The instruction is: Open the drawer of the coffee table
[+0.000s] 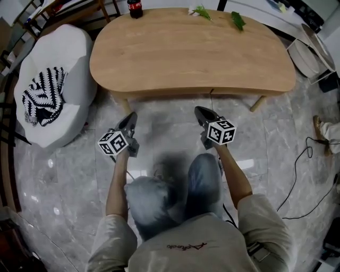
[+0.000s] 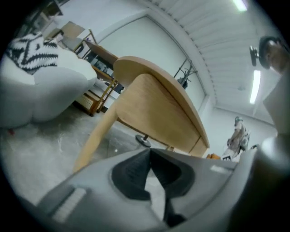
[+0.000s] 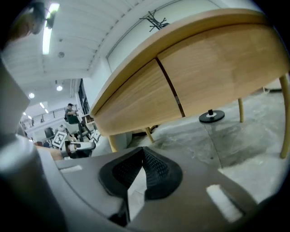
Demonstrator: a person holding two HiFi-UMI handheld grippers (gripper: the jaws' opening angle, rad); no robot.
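Open floor (image 1: 164,114) between left hand-held gripper (image 1: 131,116), right hand-held gripper (image 1: 198,110) and bench (image 1: 191,58) front: free passage. Bench leg (image 1: 258,103) at right. White beanbag (image 1: 79,69) just beside bench's left end. Cable (image 1: 295,175) on floor, far right. Bottle (image 1: 135,8) on bench's far edge.

The person reaches both arms forward, a grey two-jaw pair of tongs in each hand. The left tongs (image 1: 132,114) point ahead and slightly downward, with the left marker cube (image 1: 113,142) over the wrist and the bare left forearm (image 1: 117,186) running straight back behind it. The right tongs (image 1: 197,110) are held about level with them and well apart, with the right marker cube (image 1: 221,132) facing up and the right forearm (image 1: 237,178) slanting inward. The dark ribbed left pads (image 2: 131,174) meet at their tips, as do the right pads (image 3: 156,170) (nothing lies between either pair).
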